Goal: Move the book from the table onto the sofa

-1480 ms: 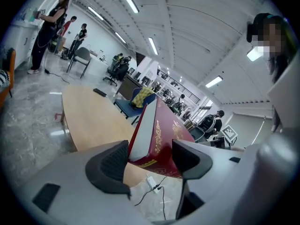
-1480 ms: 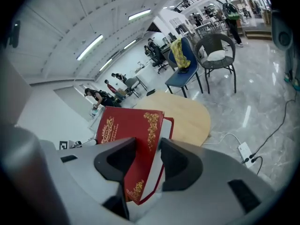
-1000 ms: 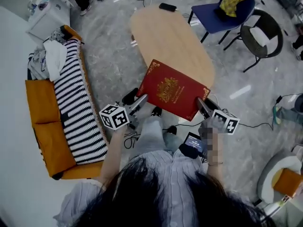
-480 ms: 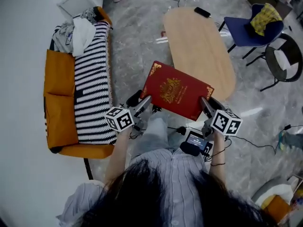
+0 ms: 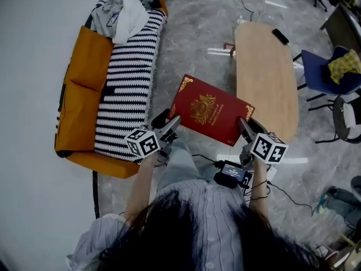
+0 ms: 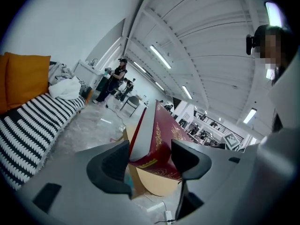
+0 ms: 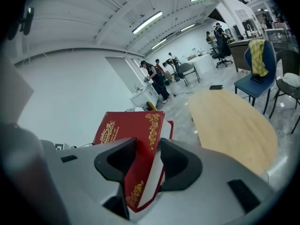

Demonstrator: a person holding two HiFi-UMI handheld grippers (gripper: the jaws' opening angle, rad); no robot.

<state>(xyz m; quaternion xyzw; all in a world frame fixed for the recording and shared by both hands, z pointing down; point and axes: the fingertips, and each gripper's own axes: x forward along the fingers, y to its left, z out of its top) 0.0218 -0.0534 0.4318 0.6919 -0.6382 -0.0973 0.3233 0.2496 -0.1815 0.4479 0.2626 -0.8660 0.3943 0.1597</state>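
You hold the book (image 5: 211,110) in the air over the floor, cover up, between the table (image 5: 268,78) on your right and the sofa (image 5: 79,95) on your left, touching neither. Your left gripper (image 5: 174,121) is clamped on the book's near left corner, with one jaw on the cover and one under the pages. Your right gripper (image 5: 242,124) pinches the near right corner in the same way.
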